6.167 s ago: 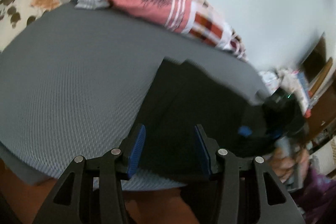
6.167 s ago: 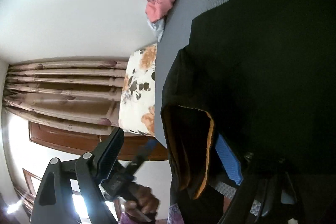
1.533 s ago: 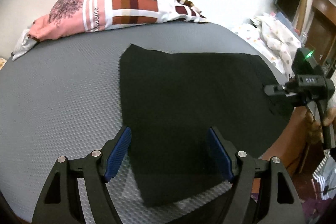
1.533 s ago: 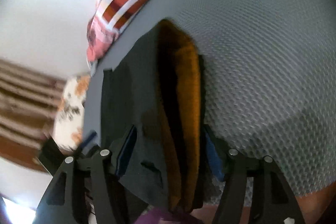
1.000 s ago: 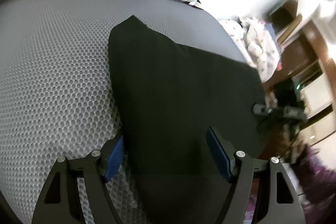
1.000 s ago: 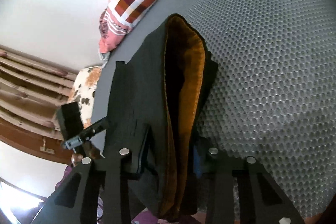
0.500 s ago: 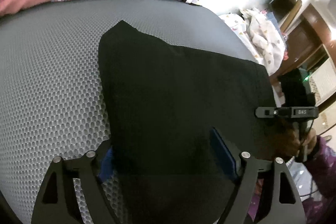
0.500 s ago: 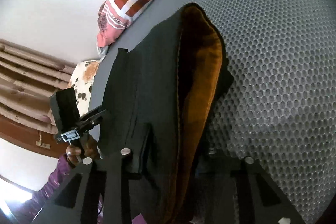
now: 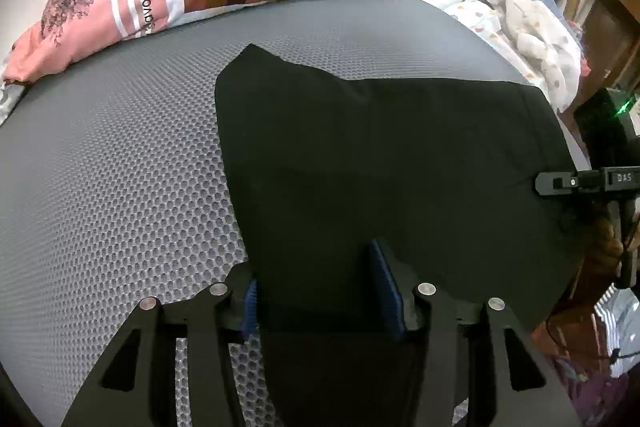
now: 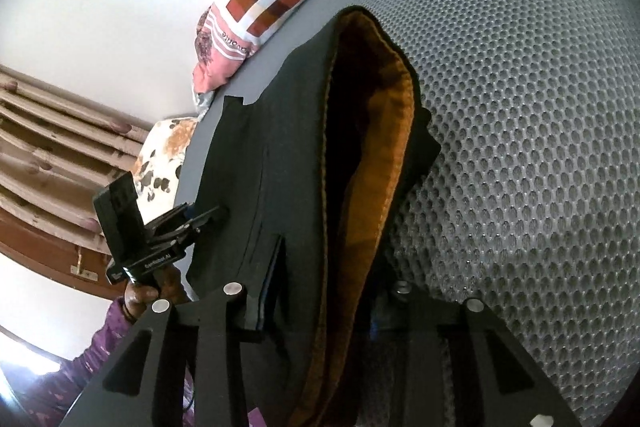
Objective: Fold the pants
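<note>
The left tool [image 9: 320, 283] has just been closing on the pants' [image 9: 380, 155] hem end; the right tool [image 10: 324, 291] clamps the waistband, holding them flat on the bed [image 9: 112, 179] for folding.

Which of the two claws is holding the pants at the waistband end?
The right claw: it is shut on the pants at the orange-lined waistband. The left claw straddles a plain black edge.

Black pants [image 10: 280, 163], orange-lined waistband gaping, centre frame, clamped in right gripper [image 10: 324, 291]; grey mattress [image 10: 520, 107] right; left gripper [image 10: 200, 217] at left.
</note>
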`<state>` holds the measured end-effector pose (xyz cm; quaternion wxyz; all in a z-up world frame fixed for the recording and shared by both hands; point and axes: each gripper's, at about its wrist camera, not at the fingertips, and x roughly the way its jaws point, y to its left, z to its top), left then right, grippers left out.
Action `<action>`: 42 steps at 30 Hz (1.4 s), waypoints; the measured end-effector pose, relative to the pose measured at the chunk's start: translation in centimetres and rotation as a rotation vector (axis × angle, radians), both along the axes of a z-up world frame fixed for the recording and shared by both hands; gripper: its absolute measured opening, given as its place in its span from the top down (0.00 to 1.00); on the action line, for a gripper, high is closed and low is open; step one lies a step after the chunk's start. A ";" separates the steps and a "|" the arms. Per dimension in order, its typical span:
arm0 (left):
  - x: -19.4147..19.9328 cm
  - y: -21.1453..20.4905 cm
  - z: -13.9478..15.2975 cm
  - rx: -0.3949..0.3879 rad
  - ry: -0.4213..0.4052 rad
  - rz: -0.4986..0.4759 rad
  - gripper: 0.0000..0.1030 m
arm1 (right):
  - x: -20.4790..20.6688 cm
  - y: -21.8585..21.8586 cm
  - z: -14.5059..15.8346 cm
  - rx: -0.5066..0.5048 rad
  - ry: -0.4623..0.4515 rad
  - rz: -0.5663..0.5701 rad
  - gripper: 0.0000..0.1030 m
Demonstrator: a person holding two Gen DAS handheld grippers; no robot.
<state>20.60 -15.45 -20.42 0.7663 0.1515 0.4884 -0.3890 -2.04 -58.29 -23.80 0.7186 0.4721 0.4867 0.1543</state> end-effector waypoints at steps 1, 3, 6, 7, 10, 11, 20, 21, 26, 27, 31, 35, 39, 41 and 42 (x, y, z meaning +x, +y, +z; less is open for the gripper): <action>-0.1 -0.1 0.1 0.005 -0.005 -0.001 0.51 | 0.0 -0.1 -0.1 0.009 -0.001 -0.006 0.70; -0.3 -0.3 0.3 0.019 -0.029 -0.007 0.50 | 0.0 -0.2 -0.3 0.027 -0.002 -0.015 0.69; -0.6 -0.2 0.4 0.030 -0.052 -0.010 0.50 | 0.1 -0.5 -0.6 0.056 0.016 -0.023 0.69; -0.6 -0.2 0.4 0.029 -0.053 -0.008 0.50 | 0.1 -0.6 -0.7 0.068 0.028 -0.030 0.69; -0.8 0.1 0.4 0.022 -0.060 -0.006 0.50 | 0.3 -1.0 -1.0 0.091 0.051 -0.039 0.69; -0.9 0.2 0.4 0.021 -0.064 -0.006 0.50 | 0.3 -1.0 -1.0 0.094 0.063 -0.048 0.70; -3.4 2.8 1.5 0.022 -0.099 0.047 0.71 | 0.1 0.9 0.2 0.102 0.024 -0.029 0.75; -3.6 3.5 1.6 0.017 -0.090 0.059 0.71 | 0.0 1.2 0.3 0.121 0.015 -0.022 0.76; -6.0 7.3 1.9 0.019 -0.054 0.108 0.72 | -0.3 2.6 0.1 0.117 -0.002 0.049 0.75; -6.3 7.6 1.8 0.024 -0.054 0.113 0.70 | -0.2 2.7 0.0 0.115 0.003 0.056 0.74; -6.5 7.6 1.9 0.070 -0.095 0.105 0.55 | 0.5 3.4 0.6 0.046 0.006 0.085 0.63; -5.7 7.6 1.4 0.096 -0.121 0.095 0.33 | 1.5 3.8 0.7 0.064 0.011 0.067 0.52; -4.7 7.5 0.8 0.058 -0.064 0.064 0.32 | 2.2 4.5 0.9 0.056 -0.006 0.058 0.46; -4.4 7.5 0.7 0.034 -0.045 0.073 0.32 | 2.3 4.7 1.1 0.038 -0.018 0.064 0.46; -4.4 7.6 0.7 0.028 -0.051 0.081 0.33 | 2.3 4.9 1.2 0.029 -0.024 0.062 0.46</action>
